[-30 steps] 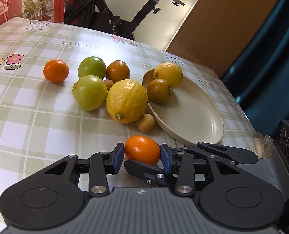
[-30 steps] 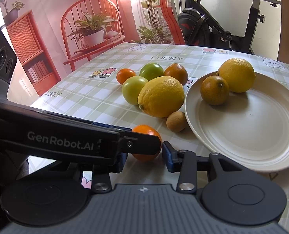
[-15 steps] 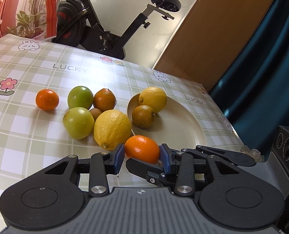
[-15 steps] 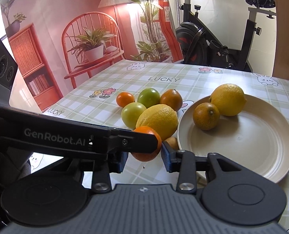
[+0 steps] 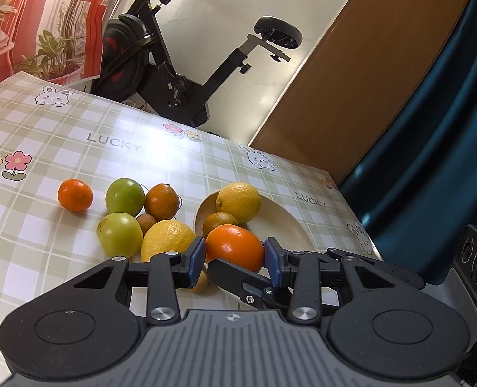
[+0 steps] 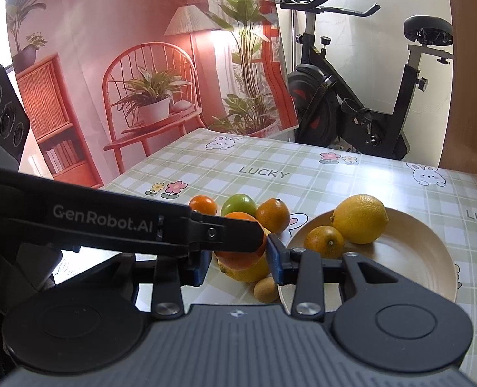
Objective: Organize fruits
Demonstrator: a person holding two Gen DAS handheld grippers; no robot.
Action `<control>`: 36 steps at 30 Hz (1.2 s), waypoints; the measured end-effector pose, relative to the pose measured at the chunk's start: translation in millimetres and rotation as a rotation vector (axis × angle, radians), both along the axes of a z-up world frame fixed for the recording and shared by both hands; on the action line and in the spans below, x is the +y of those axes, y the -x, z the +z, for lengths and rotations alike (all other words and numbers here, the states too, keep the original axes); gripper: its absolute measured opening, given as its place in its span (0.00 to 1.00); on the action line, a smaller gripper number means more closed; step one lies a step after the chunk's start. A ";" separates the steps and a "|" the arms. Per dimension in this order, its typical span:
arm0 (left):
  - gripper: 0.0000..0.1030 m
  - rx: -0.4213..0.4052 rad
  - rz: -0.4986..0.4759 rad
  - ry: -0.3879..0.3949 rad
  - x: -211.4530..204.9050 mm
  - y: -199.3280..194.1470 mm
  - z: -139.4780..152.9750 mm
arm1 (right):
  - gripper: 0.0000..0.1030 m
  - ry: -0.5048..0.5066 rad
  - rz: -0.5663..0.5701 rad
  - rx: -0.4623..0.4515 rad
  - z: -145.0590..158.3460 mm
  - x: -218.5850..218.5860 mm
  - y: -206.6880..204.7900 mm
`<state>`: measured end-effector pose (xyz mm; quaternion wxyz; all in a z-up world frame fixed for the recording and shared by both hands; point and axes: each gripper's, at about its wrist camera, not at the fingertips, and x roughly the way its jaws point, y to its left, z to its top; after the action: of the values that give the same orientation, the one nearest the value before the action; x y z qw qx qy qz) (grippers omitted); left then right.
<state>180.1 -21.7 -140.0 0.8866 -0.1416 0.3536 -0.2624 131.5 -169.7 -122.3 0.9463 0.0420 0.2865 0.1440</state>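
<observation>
An orange [image 5: 235, 245] hangs above the table, and both grippers hold it. My left gripper [image 5: 234, 262] is shut on it, blue pads pressing its two sides. My right gripper [image 6: 238, 266] is also shut on the same orange [image 6: 238, 259], whose middle is hidden by the left gripper's black finger [image 6: 174, 229]. A cream plate [image 5: 280, 225] lies just beyond, holding a lemon [image 5: 238, 201] and a small brownish orange [image 5: 217, 221]. Left of the plate [image 6: 409, 251], a big lemon [image 5: 167, 238] sits on the table.
On the checked tablecloth left of the plate lie two green fruits [image 5: 124, 196] [image 5: 119, 238], a mandarin [image 5: 75, 194], a dark orange [image 5: 161, 201] and small brown fruits [image 5: 146, 222] [image 6: 266, 288]. An exercise bike [image 5: 174, 74] stands behind the table.
Both grippers have risen with the orange between them. It has left the tablecloth, and the table's fruit and plate now sit lower and farther off in both views.
</observation>
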 end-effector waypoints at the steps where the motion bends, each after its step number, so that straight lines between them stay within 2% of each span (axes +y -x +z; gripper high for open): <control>1: 0.41 -0.006 0.004 -0.003 -0.5 2.3 2.1 | 0.38 0.000 0.002 -0.004 1.9 1.0 1.9; 6: 0.40 -0.037 0.008 0.006 1.3 7.4 14.4 | 0.37 0.012 0.019 -0.042 14.4 2.7 14.2; 10: 0.35 -0.074 -0.009 -0.032 -6.1 9.5 26.2 | 0.37 -0.002 0.017 -0.071 24.5 0.8 17.6; 15: 0.35 0.006 -0.070 -0.048 -10.7 -12.2 7.0 | 0.37 0.016 -0.010 -0.048 20.1 -2.6 13.1; 17: 0.35 0.043 -0.065 -0.068 -6.3 -14.6 -2.7 | 0.26 -0.001 -0.012 0.002 7.0 -9.5 7.4; 19: 0.35 0.062 -0.097 -0.068 -0.1 -11.0 -7.3 | 0.27 -0.015 0.004 0.080 -6.0 -15.0 5.9; 21: 0.35 0.060 -0.144 -0.109 6.2 -0.8 -9.5 | 0.27 0.013 0.050 0.132 -15.3 -18.8 13.5; 25: 0.36 0.096 -0.178 -0.107 18.2 12.4 -15.6 | 0.45 0.058 0.139 0.236 -21.6 -30.9 41.4; 30: 0.36 0.109 -0.213 -0.132 17.6 26.5 -30.7 | 0.46 0.050 0.263 0.410 -34.7 -26.7 67.9; 33: 0.36 0.130 -0.188 -0.114 22.3 29.2 -38.3 | 0.48 -0.004 0.326 0.475 -40.5 -14.8 69.1; 36: 0.36 0.140 -0.167 -0.092 30.3 30.4 -40.7 | 0.48 0.041 0.329 0.479 -43.4 -5.8 73.7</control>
<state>149.7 8.6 -180.8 0.8404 -0.0889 0.4368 -0.3082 57.9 -175.5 -165.8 0.8162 0.0085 0.5076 0.2759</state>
